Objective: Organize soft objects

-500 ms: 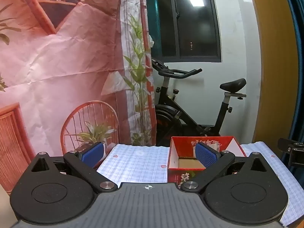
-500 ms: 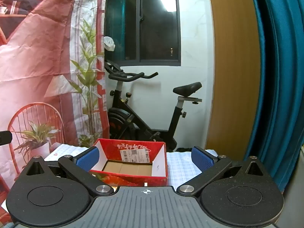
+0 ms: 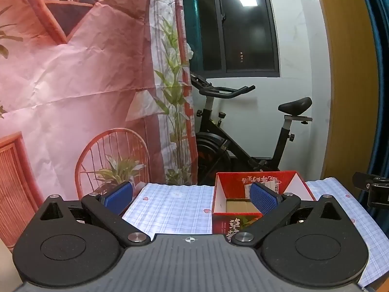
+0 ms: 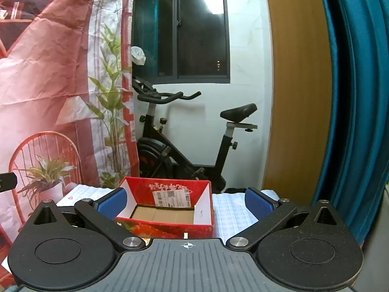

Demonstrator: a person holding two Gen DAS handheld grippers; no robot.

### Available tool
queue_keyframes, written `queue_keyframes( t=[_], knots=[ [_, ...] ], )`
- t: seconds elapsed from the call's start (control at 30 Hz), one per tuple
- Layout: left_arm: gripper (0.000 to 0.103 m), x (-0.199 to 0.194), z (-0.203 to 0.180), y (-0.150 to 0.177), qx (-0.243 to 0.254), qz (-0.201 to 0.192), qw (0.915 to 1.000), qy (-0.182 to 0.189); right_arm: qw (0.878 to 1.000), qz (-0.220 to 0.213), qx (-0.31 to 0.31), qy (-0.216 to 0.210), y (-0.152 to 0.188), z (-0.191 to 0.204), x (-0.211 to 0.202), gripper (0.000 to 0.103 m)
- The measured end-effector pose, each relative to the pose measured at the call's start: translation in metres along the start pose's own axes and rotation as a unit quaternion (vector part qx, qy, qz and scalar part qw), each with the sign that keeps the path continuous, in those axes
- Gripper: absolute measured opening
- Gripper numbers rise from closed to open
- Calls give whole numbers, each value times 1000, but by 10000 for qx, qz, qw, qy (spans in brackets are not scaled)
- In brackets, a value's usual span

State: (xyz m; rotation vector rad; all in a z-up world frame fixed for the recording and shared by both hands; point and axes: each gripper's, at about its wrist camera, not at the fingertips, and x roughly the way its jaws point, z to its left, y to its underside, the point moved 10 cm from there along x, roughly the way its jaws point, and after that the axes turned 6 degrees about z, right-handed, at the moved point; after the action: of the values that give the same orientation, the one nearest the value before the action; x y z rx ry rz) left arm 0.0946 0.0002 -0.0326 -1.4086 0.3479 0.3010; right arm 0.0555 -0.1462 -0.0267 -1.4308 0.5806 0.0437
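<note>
An open red cardboard box (image 3: 255, 185) with a bare cardboard floor stands on a table with a blue-checked cloth (image 3: 175, 206). In the right wrist view the box (image 4: 167, 189) sits straight ahead. My left gripper (image 3: 192, 196) is open and empty, held above the near part of the table, left of the box. My right gripper (image 4: 186, 200) is open and empty, in front of the box. The right gripper's edge shows at the far right of the left wrist view (image 3: 372, 189). No soft object shows in either view.
A black exercise bike (image 3: 243, 141) stands behind the table by the white wall and window. A printed pink backdrop (image 3: 85, 85) hangs on the left. A wooden panel (image 4: 296, 97) and blue curtain (image 4: 355, 109) are on the right.
Both grippers have tilted slightly, so the box and table sit a little lower in view. Both stay open and empty.
</note>
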Motion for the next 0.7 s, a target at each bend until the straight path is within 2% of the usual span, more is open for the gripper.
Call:
queue_keyframes(
  t=[0.7],
  knots=[
    [103,1,-3,0,-56,54,10000,-1,10000,1,-35,-11,1,1,-1,103]
  ],
)
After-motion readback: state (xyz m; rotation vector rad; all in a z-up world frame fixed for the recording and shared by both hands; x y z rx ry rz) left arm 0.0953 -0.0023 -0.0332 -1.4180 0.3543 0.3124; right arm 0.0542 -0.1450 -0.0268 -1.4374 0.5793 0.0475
